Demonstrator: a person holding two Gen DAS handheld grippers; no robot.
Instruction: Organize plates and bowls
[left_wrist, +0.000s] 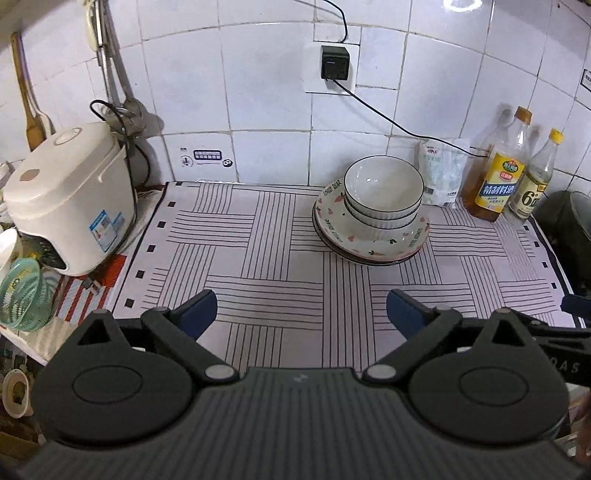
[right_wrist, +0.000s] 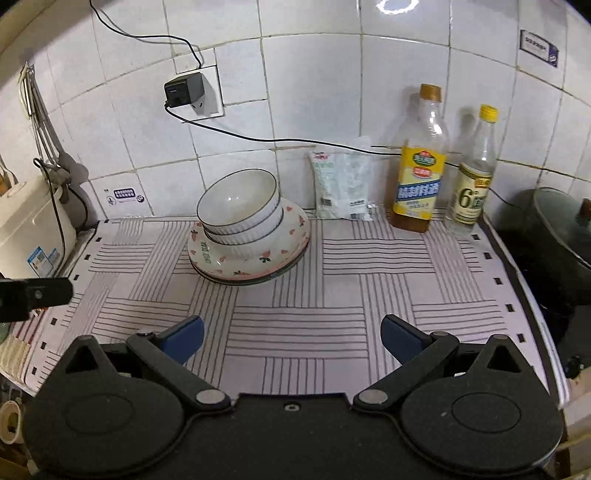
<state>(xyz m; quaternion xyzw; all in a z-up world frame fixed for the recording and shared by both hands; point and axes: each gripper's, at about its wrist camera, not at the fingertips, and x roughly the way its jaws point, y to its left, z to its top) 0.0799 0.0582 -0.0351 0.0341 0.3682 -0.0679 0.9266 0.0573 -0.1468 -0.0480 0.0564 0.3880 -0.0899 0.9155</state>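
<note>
White rice cooker (left_wrist: 70, 199) at mat's left edge. Striped white placemat (left_wrist: 266, 258) covers counter. Against tiled wall: white plastic pouch (right_wrist: 341, 182), 2 clear bottles — yellow-labelled oil bottle (right_wrist: 419, 166), smaller yellow-capped bottle (right_wrist: 472, 177). Black plug adapter (right_wrist: 183, 89) in wall socket.

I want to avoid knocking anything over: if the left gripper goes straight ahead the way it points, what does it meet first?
Probably nothing at first. The left gripper, open, points over bare mat; the stack of bowls and plates sits right of that line, so the tiled wall likely comes first, though depth is unclear.
</note>
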